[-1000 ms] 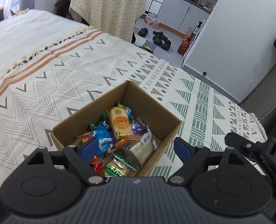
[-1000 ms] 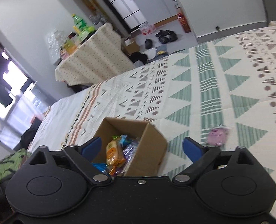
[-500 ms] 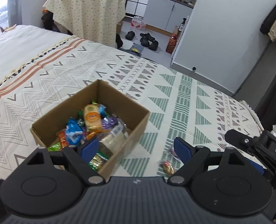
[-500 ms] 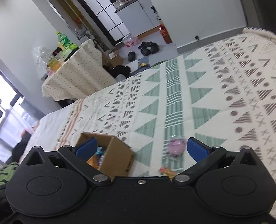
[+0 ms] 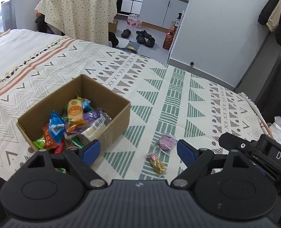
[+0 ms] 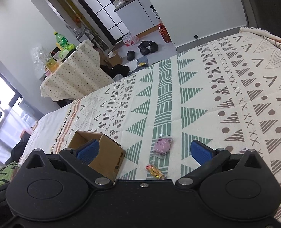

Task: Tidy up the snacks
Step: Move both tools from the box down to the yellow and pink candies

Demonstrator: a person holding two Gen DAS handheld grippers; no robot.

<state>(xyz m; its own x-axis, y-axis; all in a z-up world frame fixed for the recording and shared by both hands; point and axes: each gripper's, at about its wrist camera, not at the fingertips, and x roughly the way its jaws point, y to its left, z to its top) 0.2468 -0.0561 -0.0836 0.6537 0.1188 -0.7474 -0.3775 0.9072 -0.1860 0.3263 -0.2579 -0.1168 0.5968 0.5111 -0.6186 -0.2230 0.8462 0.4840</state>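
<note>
A cardboard box (image 5: 110, 125) holding several wrapped snacks sits on the patterned bedspread; it also shows in the right wrist view (image 6: 106, 155). A pink packet (image 5: 167, 142) and a small orange-yellow packet (image 5: 156, 163) lie on the cloth right of the box. Both also show in the right wrist view, pink (image 6: 161, 144) and orange-yellow (image 6: 155, 172). My left gripper (image 5: 138, 152) is open and empty, raised above the bed near the box's right corner. My right gripper (image 6: 143, 151) is open and empty above the two loose packets; its body shows at the right edge of the left wrist view.
The bedspread (image 5: 178, 98) ends at a floor with shoes (image 5: 144, 37) and a red bottle (image 5: 169, 39). A table under a dotted cloth (image 5: 79, 13) carries bottles. A white cabinet (image 5: 216, 28) stands by the bed's far edge. Coats hang at the right.
Both grippers have pulled back and to the right from over the box. The box has shifted left in both views, and the two loose packets have come into sight.
</note>
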